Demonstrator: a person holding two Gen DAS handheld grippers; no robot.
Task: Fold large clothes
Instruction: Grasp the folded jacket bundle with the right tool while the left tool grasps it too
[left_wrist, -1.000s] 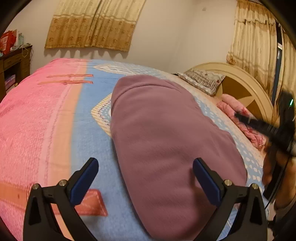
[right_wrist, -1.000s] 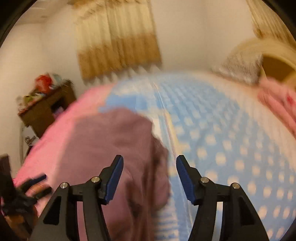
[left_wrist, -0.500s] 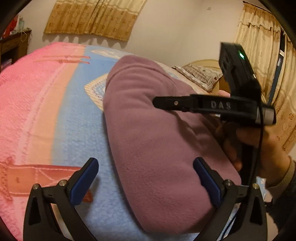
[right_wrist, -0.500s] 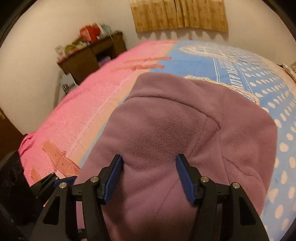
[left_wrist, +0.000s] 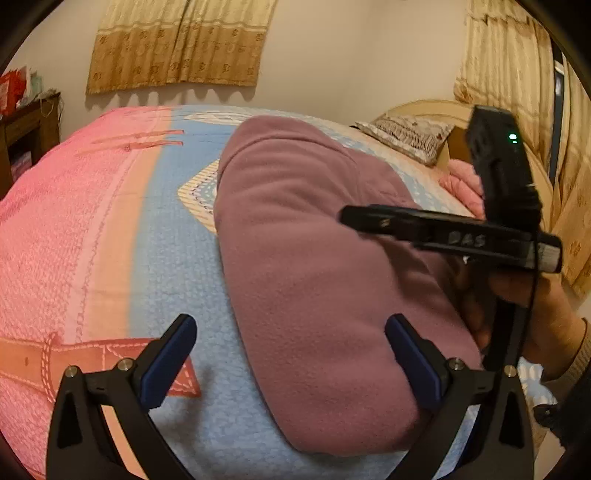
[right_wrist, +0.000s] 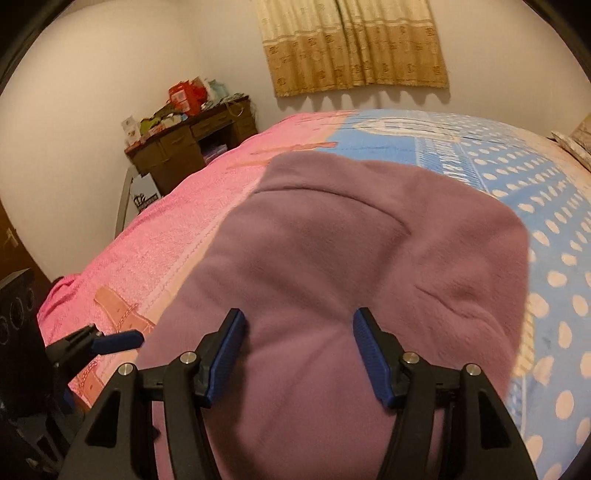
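I see the folded fleece (left_wrist: 314, 266) lying lengthwise from near to far on the bed (left_wrist: 92, 221); both my claws, left (left_wrist: 291, 354) and right (right_wrist: 297, 354), gape empty over it.

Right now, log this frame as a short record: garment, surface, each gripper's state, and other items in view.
garment: purple fleece, lying in a folded bundle on the bed
surface: bedspread, pink on one side, blue with pale dots on the other
left gripper: open, jaws wide, nothing between the pads; one finger over the fleece's near edge
right gripper: open, poised over the fleece, pads not pressing on it
right hand: holds the right gripper's handle
other items: pillow by the headboard; cluttered wooden desk; curtains
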